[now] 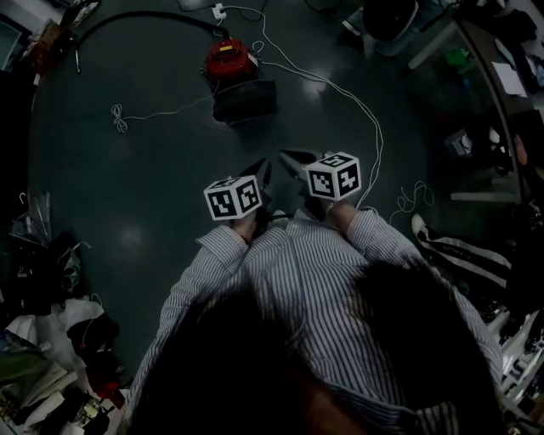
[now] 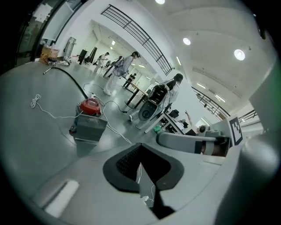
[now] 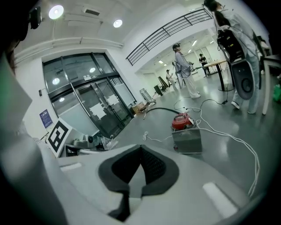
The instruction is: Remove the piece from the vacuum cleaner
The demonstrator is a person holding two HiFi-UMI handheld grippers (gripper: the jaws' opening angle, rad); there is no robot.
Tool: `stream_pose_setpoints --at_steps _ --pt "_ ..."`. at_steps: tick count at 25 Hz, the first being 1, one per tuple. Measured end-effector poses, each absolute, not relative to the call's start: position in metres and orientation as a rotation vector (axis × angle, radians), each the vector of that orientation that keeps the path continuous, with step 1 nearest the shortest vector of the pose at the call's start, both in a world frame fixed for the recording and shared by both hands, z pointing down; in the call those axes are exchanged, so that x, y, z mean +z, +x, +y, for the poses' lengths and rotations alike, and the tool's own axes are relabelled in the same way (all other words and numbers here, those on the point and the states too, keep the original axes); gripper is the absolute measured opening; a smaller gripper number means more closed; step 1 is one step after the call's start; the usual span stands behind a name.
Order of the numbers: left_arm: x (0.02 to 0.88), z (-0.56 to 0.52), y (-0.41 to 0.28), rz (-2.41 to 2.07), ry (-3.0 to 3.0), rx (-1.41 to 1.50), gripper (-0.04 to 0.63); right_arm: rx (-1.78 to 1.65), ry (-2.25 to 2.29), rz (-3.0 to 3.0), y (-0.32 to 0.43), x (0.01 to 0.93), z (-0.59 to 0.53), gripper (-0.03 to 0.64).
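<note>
The vacuum cleaner (image 1: 228, 59) has a red top and stands on the dark floor ahead, with a grey box-shaped part (image 1: 245, 100) on its near side. A black hose (image 1: 144, 15) curves away from it to the far left. The vacuum cleaner (image 2: 90, 106) also shows in the left gripper view, and in the right gripper view as the vacuum cleaner (image 3: 182, 121). My left gripper (image 1: 259, 174) and right gripper (image 1: 293, 160) are held side by side in front of me, well short of it. Both are shut with nothing between the jaws, as the left gripper (image 2: 140, 153) and right gripper (image 3: 141, 154) show close up.
A white cable (image 1: 357, 102) snakes across the floor from the vacuum toward my right side. Clutter (image 1: 51, 323) lies at the lower left, and desks (image 1: 501, 76) stand at the right. Several people (image 2: 120, 70) stand far off in the hall, near an office chair (image 2: 151, 107).
</note>
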State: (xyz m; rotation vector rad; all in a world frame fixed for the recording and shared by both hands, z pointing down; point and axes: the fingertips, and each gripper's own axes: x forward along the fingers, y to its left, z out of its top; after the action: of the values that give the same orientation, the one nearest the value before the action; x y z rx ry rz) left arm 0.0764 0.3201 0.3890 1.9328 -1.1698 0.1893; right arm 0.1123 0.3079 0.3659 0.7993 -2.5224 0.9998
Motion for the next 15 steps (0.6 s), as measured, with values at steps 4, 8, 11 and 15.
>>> stream_pose_setpoints --at_steps 4,8,11,15 --pt "0.397 0.314 0.088 -1.143 1.936 0.215 0.003 1.047 0.819 -2.511 0.123 0.376 0.296 0.002" --pt "0.41 0.299 0.08 -1.139 1.888 0.192 0.003 1.156 0.802 -2.504 0.118 0.387 0.283 0.002" --pt "0.421 0.277 0.074 -1.123 1.879 0.209 0.003 1.169 0.799 -2.501 0.111 0.393 0.259 0.002" --pt "0.427 0.23 0.054 -1.115 1.879 0.214 0.003 1.172 0.826 -2.487 0.097 0.402 0.213 0.002"
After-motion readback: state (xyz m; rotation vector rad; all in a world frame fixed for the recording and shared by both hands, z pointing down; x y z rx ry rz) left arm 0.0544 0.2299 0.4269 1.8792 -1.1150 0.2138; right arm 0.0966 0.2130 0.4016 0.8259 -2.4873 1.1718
